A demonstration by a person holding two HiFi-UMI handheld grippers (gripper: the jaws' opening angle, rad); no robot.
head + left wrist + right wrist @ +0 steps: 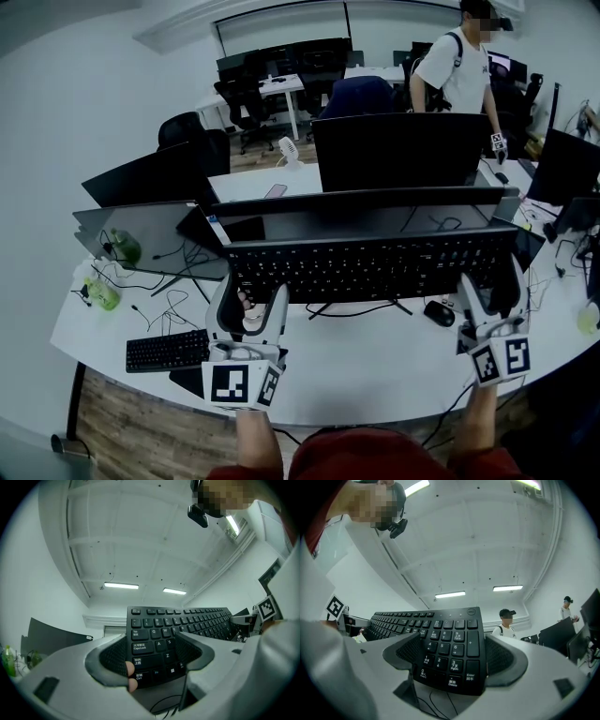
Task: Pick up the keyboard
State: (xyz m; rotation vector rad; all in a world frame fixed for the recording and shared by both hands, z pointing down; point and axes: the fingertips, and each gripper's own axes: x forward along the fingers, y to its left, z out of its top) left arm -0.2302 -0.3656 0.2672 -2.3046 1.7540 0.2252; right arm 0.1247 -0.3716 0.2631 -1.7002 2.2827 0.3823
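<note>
You are holding the long black keyboard (366,267) up off the white curved surface (375,361), above the middle of it and a little back from the front edge. Your left gripper (251,305) is clamped on the left end of the keyboard. In the left gripper view, its two grey jaws press on the keys near Caps Lock and Shift (159,639), one jaw on each side of the board. Your right gripper (492,291) is clamped on the right end. In the right gripper view, its jaws squeeze the number keys (450,653), with the Enter key by the right jaw. Both gripper views look up at the white ceiling and its long lights, past the keyboard. A thin black cable (352,309) hangs under the keyboard. A small black mouse (438,312) sits on the surface just beside your right gripper. A second, shorter black keyboard (167,350) lies near the front left edge. A green bottle (103,293) stands at the left edge. A big black monitor (398,150) stands at the back of the surface, behind the keyboard you hold. A person in a white shirt (459,66) stands farther back in the room.
</note>
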